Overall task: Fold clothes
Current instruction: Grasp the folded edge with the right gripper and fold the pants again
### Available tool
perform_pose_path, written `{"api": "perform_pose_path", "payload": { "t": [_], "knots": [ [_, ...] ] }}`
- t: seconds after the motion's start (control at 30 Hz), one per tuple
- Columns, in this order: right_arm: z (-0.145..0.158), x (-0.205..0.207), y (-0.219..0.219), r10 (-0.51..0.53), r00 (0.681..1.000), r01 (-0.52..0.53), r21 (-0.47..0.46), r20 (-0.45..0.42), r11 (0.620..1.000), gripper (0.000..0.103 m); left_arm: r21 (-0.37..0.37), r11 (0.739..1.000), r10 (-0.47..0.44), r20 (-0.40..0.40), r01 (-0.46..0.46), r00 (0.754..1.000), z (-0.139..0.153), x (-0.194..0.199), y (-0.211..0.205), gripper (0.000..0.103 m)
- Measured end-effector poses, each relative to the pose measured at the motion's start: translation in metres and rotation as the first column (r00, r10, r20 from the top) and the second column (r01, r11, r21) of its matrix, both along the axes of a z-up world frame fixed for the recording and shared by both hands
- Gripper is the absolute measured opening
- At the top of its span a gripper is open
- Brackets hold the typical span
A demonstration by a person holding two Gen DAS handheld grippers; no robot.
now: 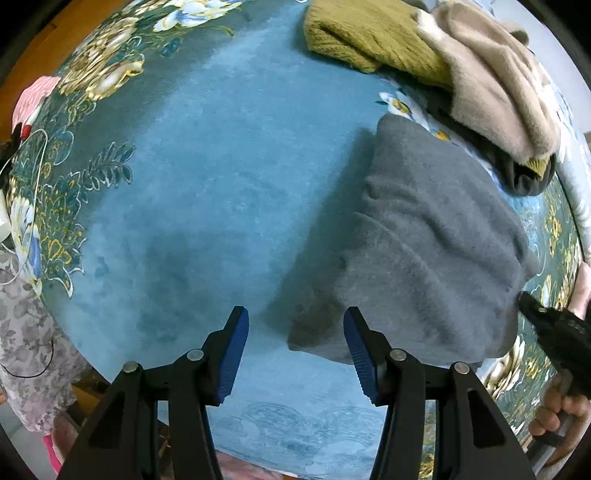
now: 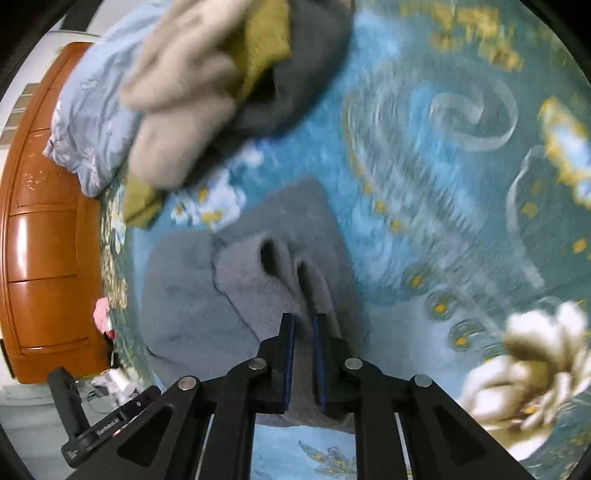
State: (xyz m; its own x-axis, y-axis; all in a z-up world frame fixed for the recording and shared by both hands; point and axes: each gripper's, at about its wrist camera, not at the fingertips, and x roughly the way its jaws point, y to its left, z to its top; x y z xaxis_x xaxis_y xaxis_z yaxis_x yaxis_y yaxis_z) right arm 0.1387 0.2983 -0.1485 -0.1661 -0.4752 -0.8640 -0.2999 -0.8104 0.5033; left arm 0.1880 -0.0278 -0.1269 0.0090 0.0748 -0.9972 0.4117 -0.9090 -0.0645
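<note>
1. Your right gripper [image 2: 303,325] is clamped on a bunched edge of the grey sweater [image 1: 436,236]; fabric sits pinched between the blue pads, jaws nearly together.
2. Your left gripper [image 1: 295,325] hangs with its jaws apart and nothing between them, pointing down over the bare blanket just beside the sweater's near corner.
3. The grey sweater lies partly folded on the teal floral blanket [image 1: 207,192], rumpled toward the pinched side.
4. Handling guess: soft, fuzzy knit, light, floppy, no stiffness. It'll sag and drag from a single pinch, not slip much.
5. Best hold, I'd say: take the free corner [image 1: 306,339] near your left jaws, so both ends lift evenly.
6. Surface: plush blanket on a bed, probably grabby against knit, so lift rather than slide.
7. Unfolded pile sits well apart at the far edge: olive knit [image 1: 369,33], beige fleece [image 1: 498,85].
8. Room: orange wooden cabinet [image 2: 48,221] beside the bed, pale blue quilt [image 2: 92,122] by the pile.
</note>
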Motion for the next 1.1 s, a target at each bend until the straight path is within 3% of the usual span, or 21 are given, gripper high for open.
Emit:
{"api": "perform_pose_path", "payload": {
  "t": [0.1, 0.3, 0.37, 0.47, 0.57, 0.7, 0.87, 1.0, 1.1],
  "knots": [
    [0.032, -0.001, 0.002, -0.003, 0.996, 0.007, 0.05, -0.092, 0.999, 0.013, 0.013, 1.0, -0.011, -0.042, 0.012, 0.999, 0.008, -0.004, -0.001, 0.055],
    [0.043, -0.028, -0.065, 0.195, 0.967, -0.203, -0.035, -0.166, 0.978, 0.013, 0.11, 0.985, -0.114, -0.163, 0.133, 0.98, 0.019, -0.031, 0.028, 0.055],
    [0.034, -0.035, -0.078, 0.232, 0.959, -0.235, 0.002, -0.165, 0.972, 0.014, 0.154, 0.972, -0.147, -0.204, 0.18, 0.968, 0.019, -0.04, 0.04, 0.055],
    [0.005, -0.04, -0.068, 0.172, 0.981, -0.168, 0.052, -0.085, 0.984, 0.011, 0.188, 0.952, -0.199, -0.216, 0.241, 0.956, 0.006, -0.044, 0.059, 0.055],
    [-0.028, -0.043, -0.055, 0.111, 0.994, -0.111, 0.031, -0.012, 0.993, 0.006, 0.208, 0.945, -0.221, -0.157, 0.251, 0.963, -0.023, -0.047, 0.064, 0.054],
    [-0.045, -0.049, -0.056, 0.103, 0.995, -0.103, 0.024, 0.007, 0.994, 0.003, 0.201, 0.942, -0.254, -0.094, 0.268, 0.963, -0.05, -0.045, 0.07, 0.054],
    [-0.022, -0.042, -0.062, 0.104, 0.994, -0.104, 0.038, -0.012, 0.994, 0.008, 0.209, 0.935, -0.265, -0.127, 0.287, 0.956, -0.03, -0.043, 0.072, 0.054],
    [0.019, -0.002, -0.067, 0.167, 0.978, -0.164, 0.035, -0.126, 0.986, 0.011, 0.223, 0.928, -0.261, -0.179, 0.297, 0.949, -0.01, -0.036, 0.069, 0.054],
    [0.017, 0.032, -0.07, 0.205, 0.972, -0.199, 0.057, -0.118, 0.978, 0.011, 0.23, 0.926, -0.262, -0.177, 0.298, 0.949, -0.015, -0.025, 0.066, 0.055]
  ]
}}
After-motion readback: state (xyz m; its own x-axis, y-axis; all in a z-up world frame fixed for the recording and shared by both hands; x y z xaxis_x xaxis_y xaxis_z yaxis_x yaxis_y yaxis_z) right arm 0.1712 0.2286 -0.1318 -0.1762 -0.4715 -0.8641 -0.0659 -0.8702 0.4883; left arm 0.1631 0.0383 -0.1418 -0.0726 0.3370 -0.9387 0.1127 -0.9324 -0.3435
